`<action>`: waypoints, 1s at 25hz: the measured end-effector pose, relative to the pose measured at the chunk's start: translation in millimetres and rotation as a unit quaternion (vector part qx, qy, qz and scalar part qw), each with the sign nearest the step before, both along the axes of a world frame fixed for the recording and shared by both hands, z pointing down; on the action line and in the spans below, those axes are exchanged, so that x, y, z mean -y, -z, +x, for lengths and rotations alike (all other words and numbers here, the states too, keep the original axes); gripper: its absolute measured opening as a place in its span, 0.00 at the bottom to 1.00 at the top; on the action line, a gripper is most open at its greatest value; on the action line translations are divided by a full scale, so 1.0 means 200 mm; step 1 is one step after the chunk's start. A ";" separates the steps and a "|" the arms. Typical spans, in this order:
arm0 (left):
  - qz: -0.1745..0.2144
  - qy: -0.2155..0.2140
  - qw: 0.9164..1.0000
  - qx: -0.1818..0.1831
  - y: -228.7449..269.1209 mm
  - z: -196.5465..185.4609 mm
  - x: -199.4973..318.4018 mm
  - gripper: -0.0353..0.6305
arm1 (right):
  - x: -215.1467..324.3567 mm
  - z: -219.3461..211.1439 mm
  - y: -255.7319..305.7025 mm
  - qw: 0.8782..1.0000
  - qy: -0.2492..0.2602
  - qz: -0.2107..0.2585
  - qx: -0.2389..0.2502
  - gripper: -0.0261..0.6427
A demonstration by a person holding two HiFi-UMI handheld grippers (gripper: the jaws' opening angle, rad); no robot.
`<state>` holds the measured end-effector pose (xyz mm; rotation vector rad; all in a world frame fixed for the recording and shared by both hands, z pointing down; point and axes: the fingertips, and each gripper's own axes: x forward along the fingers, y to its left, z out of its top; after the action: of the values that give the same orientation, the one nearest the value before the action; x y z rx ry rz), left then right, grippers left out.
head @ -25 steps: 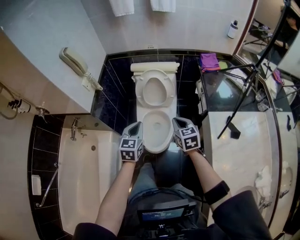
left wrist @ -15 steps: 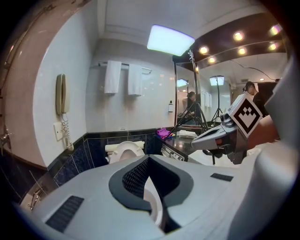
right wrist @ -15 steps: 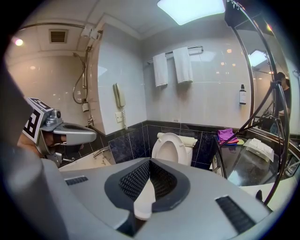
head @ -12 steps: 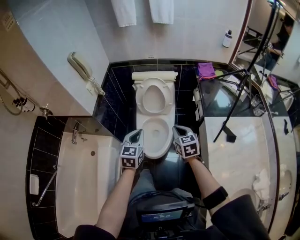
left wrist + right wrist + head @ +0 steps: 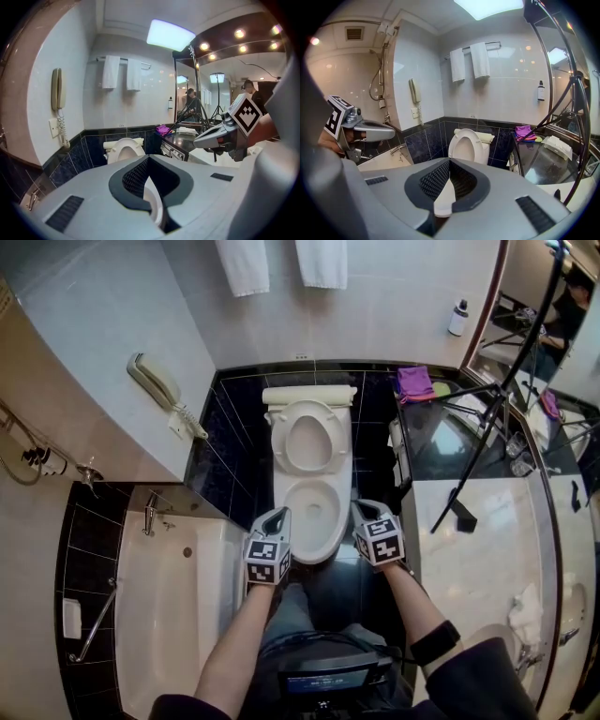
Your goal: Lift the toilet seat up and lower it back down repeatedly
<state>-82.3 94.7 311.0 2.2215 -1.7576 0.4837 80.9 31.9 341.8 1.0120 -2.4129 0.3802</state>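
Jaws together; one raised toilet seat (image 5: 279,432)

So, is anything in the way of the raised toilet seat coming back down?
Nothing visible: the toilet seat stands raised, the bowl rim is bare, and the left hand-held gripper and right hand-held gripper flank its front.

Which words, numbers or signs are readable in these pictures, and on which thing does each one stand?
No text can be read.
Bottle: label too small.
Screen: blue line, blurred.
Left gripper, right gripper: square markers only, no words.
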 end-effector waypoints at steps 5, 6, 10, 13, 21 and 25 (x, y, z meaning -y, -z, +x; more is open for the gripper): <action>-0.012 -0.017 1.000 0.004 -0.07 -0.09 0.18 0.04 | 0.17 -0.11 0.02 0.999 0.001 0.021 -0.029 0.07; -0.014 -0.021 1.000 0.003 -0.09 -0.10 0.23 0.04 | 0.21 -0.13 0.00 0.999 0.005 0.024 -0.035 0.08; -0.022 -0.035 0.999 0.003 -0.19 -0.17 0.42 0.04 | 0.42 -0.25 -0.10 0.997 0.025 0.030 -0.065 0.17; -0.029 -0.047 0.998 -0.001 -0.28 -0.22 0.59 0.04 | 0.61 -0.36 -0.19 0.993 0.045 0.047 -0.102 0.22; -0.042 -0.071 0.997 -0.004 -0.57 -0.35 1.11 0.04 | 1.25 -0.62 -0.40 0.971 0.094 0.102 -0.193 0.33; -0.053 -0.071 0.996 -0.008 -0.75 -0.41 1.32 0.04 | 1.54 -0.76 -0.51 0.950 0.126 0.137 -0.250 0.33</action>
<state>-163.8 -168.8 460.4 2.2780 -1.5352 0.5759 -70.8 -276.2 444.2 0.7756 -2.1161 -0.2820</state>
